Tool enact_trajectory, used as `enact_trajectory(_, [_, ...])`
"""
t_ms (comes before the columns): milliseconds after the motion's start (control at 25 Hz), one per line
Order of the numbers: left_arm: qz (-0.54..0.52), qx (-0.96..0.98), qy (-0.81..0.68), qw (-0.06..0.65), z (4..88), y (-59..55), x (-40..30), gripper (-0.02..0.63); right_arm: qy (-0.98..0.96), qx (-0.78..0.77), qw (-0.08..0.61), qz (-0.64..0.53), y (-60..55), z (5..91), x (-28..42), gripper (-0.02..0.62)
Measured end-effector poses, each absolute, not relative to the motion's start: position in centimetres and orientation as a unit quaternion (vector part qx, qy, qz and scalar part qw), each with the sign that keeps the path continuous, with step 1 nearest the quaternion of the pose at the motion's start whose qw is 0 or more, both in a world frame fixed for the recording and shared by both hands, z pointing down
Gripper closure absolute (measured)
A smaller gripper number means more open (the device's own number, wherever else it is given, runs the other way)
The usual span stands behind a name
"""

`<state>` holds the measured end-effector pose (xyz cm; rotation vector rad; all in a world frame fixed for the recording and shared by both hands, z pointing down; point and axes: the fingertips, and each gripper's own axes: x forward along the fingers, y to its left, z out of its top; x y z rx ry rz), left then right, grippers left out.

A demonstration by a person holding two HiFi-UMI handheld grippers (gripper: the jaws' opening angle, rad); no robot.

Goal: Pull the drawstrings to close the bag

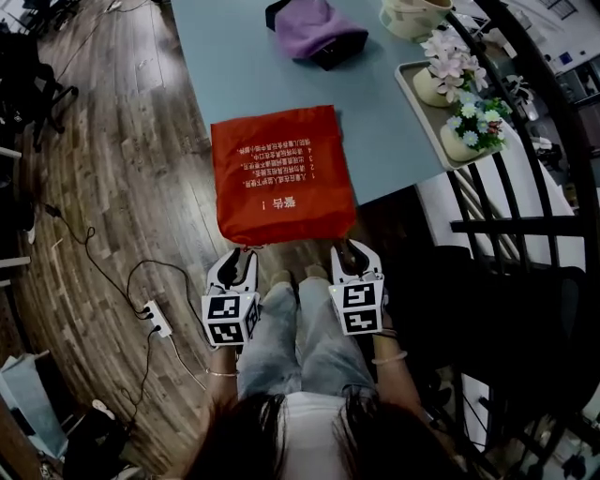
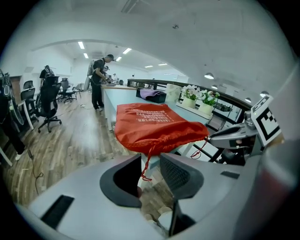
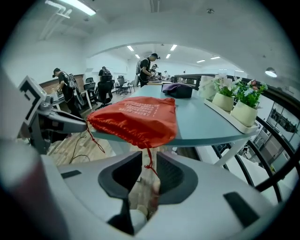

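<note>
A red bag (image 1: 281,173) overhangs the table's (image 1: 375,122) near edge, mouth gathered. One drawstring (image 2: 146,164) dangles unpinched between the left gripper's (image 1: 234,258) parted jaws, and a second drawstring (image 3: 149,161) hangs likewise within the right gripper's (image 1: 354,251). Beyond, a tray (image 1: 411,94) holds two flowerpots (image 1: 429,87).

Purple cloth (image 1: 314,28), flowerpots (image 1: 457,145), power strip (image 1: 157,319)

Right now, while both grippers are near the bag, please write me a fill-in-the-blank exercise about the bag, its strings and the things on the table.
1. The bag on the table is ___ in colour.
2. The left gripper has a string between jaws that are ___.
3. In the head view, the flowers stand to the ___ of the bag.

Missing words: red; open; right.
</note>
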<state>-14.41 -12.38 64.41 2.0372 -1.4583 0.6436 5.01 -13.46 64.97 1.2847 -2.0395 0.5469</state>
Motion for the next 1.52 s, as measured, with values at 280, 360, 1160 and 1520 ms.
enact_trajectory(280, [0.243, 0.748, -0.553, 0.276, 65.6, -13.0, -14.6, 0.491, -0.782, 0.48, 0.322, 0.233, -13.8, 67.1, 5.0, 0.505])
enact_trajectory(360, [0.245, 0.749, -0.552, 0.274, 65.9, -13.1, -14.4, 0.491, -0.785, 0.474, 0.323, 0.234, -13.9, 67.4, 4.7, 0.505])
enact_trajectory(1160, [0.224, 0.725, -0.591, 0.272, 65.6, -13.2, -14.5, 0.588, -0.794, 0.468, 0.327, 0.207, -15.1, 67.5, 4.3, 0.565])
enact_trajectory(1520, [0.242, 0.712, -0.6, 0.274, 65.3, -13.0, -15.7, 0.589, -0.786, 0.47, 0.342, 0.211, -15.2, 67.4, 5.4, 0.566])
